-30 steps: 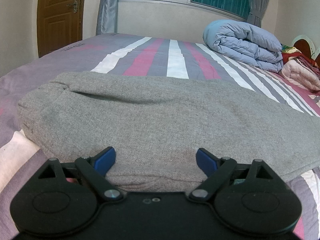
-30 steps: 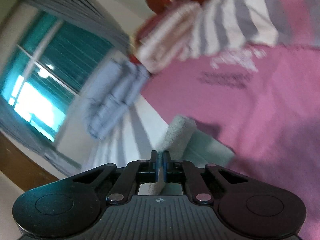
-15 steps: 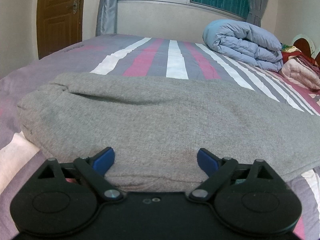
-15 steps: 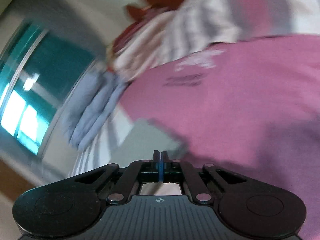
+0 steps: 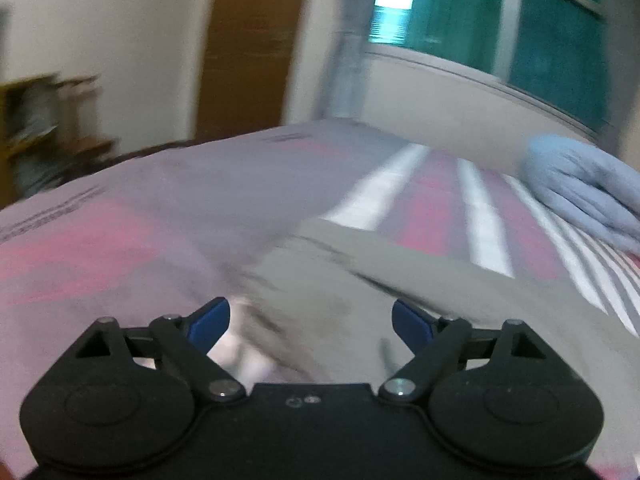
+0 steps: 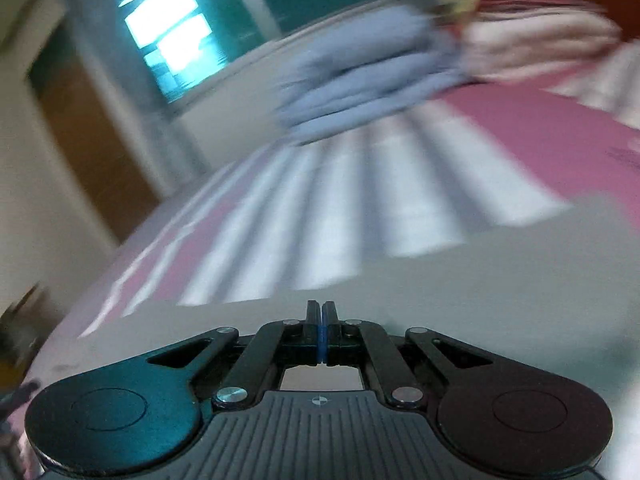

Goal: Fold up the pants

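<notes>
- Grey knit pants [image 5: 360, 280] lie on a bed, already doubled into a long, thick band that runs across the striped bedsheet [image 5: 416, 216].
- They look soft, limp and fairly light; a loose layer would probably slide over the one below if dragged.
- Best hold, as a judgement: pinch all layers together at an end edge or corner, not the middle.
- Left gripper [image 5: 310, 320] is spread wide just above the near edge of the pants, its jaws having narrowed a little; nothing is between its blue pads [image 5: 210, 318].
- Right gripper [image 6: 322, 320] is pressed together, with grey cloth just beyond its tips; whether it pinches any cloth is unclear.
- A folded pale-blue duvet [image 5: 588, 188] sits farther back.
- Beyond: a wooden door [image 5: 248, 40] and a window [image 5: 500, 12]. Both views are blurred.
</notes>
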